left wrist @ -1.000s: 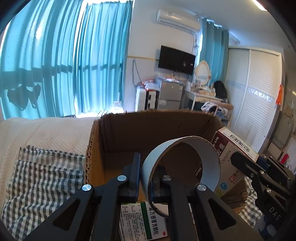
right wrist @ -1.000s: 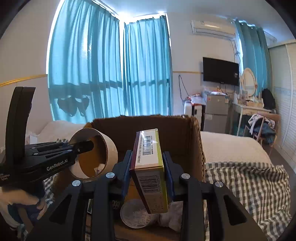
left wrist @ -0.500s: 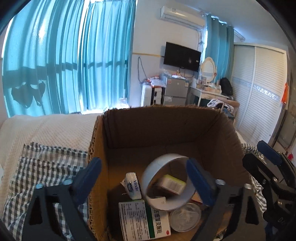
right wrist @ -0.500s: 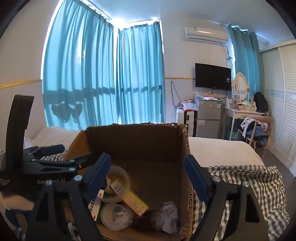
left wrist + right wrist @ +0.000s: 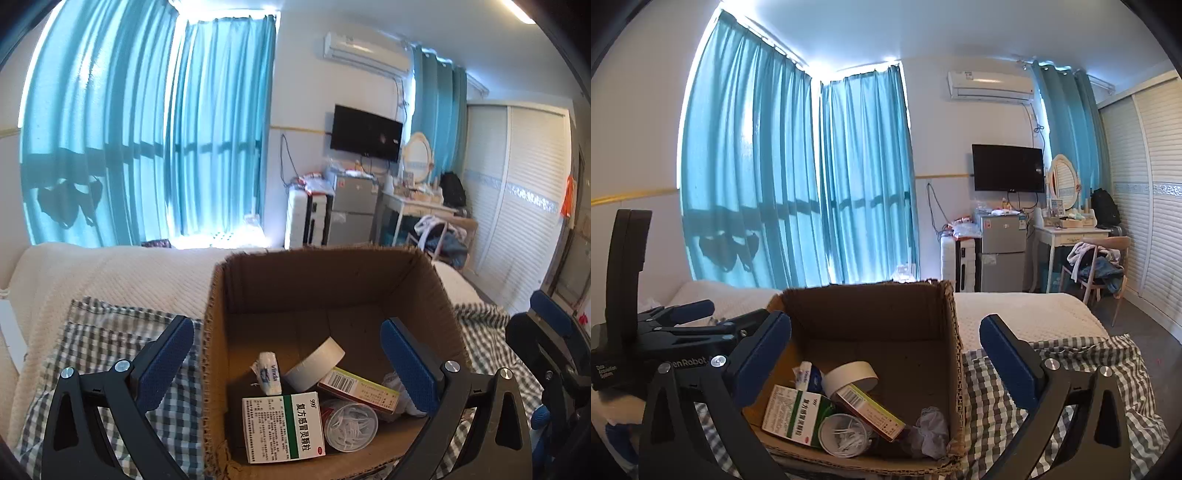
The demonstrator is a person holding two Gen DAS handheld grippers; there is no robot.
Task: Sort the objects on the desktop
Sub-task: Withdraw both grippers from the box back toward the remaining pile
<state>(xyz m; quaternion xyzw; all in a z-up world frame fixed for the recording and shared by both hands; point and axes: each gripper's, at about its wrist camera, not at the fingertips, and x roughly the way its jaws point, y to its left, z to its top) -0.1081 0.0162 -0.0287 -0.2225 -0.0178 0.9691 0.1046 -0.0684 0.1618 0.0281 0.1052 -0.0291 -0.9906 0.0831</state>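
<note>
Both cameras ride on hand-held grippers and look forward and slightly down into the same open cardboard box (image 5: 332,288) (image 5: 871,314), close above its near edge. The left wrist view has the box at 6 o'clock, a little right of centre; the right wrist view has it at 6 to 7 o'clock. Both also share the blue curtains (image 5: 147,147) (image 5: 798,177) and the television (image 5: 365,133) (image 5: 1008,168).

Box (image 5: 332,284) sitting on checked cloth (image 5: 110,332); tape roll (image 5: 314,365) lying in box behind carton (image 5: 282,428), cup (image 5: 349,424) right of carton.
</note>
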